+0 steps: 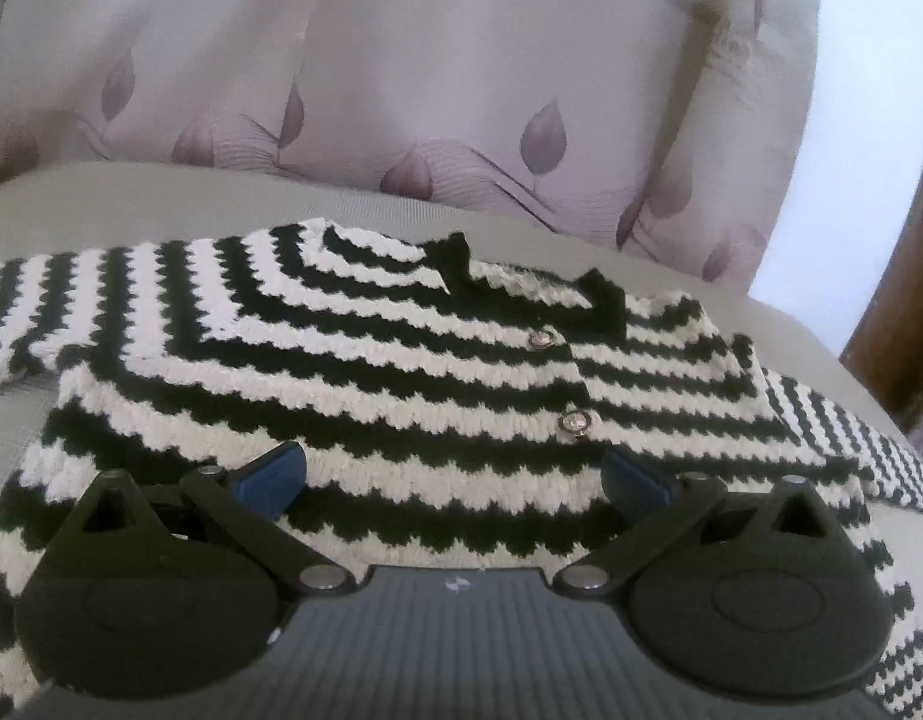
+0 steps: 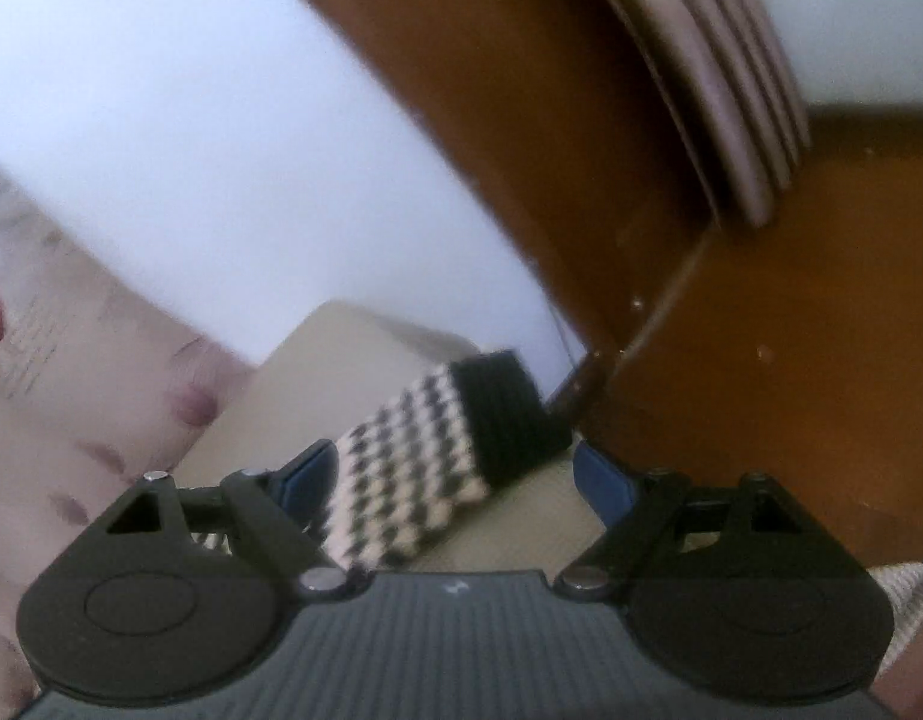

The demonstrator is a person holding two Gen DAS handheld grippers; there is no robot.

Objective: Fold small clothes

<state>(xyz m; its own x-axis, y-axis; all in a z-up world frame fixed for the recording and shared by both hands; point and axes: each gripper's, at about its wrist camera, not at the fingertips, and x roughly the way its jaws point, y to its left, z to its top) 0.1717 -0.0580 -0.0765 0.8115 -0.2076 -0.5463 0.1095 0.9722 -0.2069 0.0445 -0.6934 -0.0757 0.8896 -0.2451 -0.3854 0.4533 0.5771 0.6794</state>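
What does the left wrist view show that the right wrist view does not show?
Only the left wrist view shows the cardigan body spread flat, its two buttons and the leaf-print curtain. Only the right wrist view shows the sleeve's black cuff and the brown wooden furniture. Both show striped knit lying between an open claw: left claw, right claw.

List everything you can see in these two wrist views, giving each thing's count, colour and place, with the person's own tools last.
Black-and-white striped knitted cardigan: one, spread flat on the grey surface.
Shiny round buttons: two visible, silvery, down the cardigan's front.
Black-cuffed sleeve: one, lying between the right gripper's fingers.
Grey padded surface: one, under the cardigan.
Lilac leaf-print curtain: one, behind the surface.
Brown wooden furniture: right of the sleeve.
Left gripper: black, blue pads, open above the hem.
Right gripper: same, open.
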